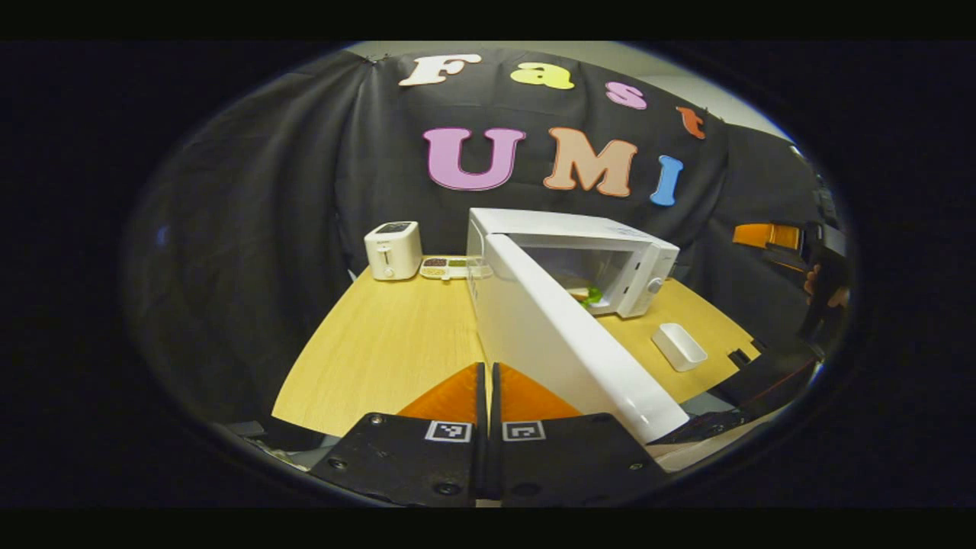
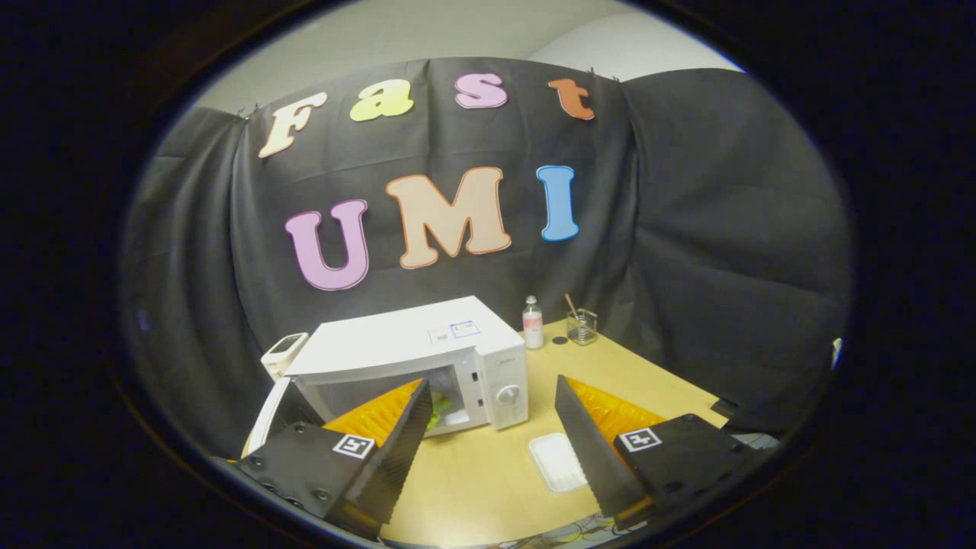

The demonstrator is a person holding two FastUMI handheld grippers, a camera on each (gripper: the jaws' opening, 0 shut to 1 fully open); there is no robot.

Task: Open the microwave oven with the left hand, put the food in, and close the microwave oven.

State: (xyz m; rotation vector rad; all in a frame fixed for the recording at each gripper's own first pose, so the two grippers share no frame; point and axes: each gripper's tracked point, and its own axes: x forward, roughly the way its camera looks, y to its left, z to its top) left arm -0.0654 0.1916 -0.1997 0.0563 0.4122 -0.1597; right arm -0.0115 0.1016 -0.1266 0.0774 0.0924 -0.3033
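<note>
**Door open, food inside: closing push falls to the left gripper**

Microwave oven [image 1: 610, 252] stands on the wooden table [image 1: 381, 343] with its door [image 1: 564, 343] swung wide toward the left gripper view's camera. The door's long edge runs diagonally from the hinge side down to its free end, just right of the left gripper [image 1: 488, 396]. Left gripper's fingers are together, nothing between them. It sits on the outer face side of the door, close beside it; cannot tell whether it touches.

Food [image 1: 589, 296], a greenish item, lies in the cavity, also seen in the right gripper view [image 2: 436, 412].

Right gripper [image 2: 488, 435] has its fingers spread wide and holds nothing. It hangs in front of the oven's control panel side, well back from the cavity. Judgement: placing looks done; closing remains.

Key relation: the door's outer face lies immediately right of the left gripper, so that gripper is the nearer. A sweep toward the oven front should swing it shut.

Surroundings:
- white tray [image 2: 558, 461] on the table before the oven, just outside the door's likely arc
- toaster [image 1: 393, 250] and snack dish [image 1: 446, 267] to the oven's far side
- small bottle [image 2: 532, 323] and glass holder [image 2: 582, 326] behind, well apart

Risk, as a guess: pushing too near the hinge gives poor leverage, and the oven could slide.
</note>
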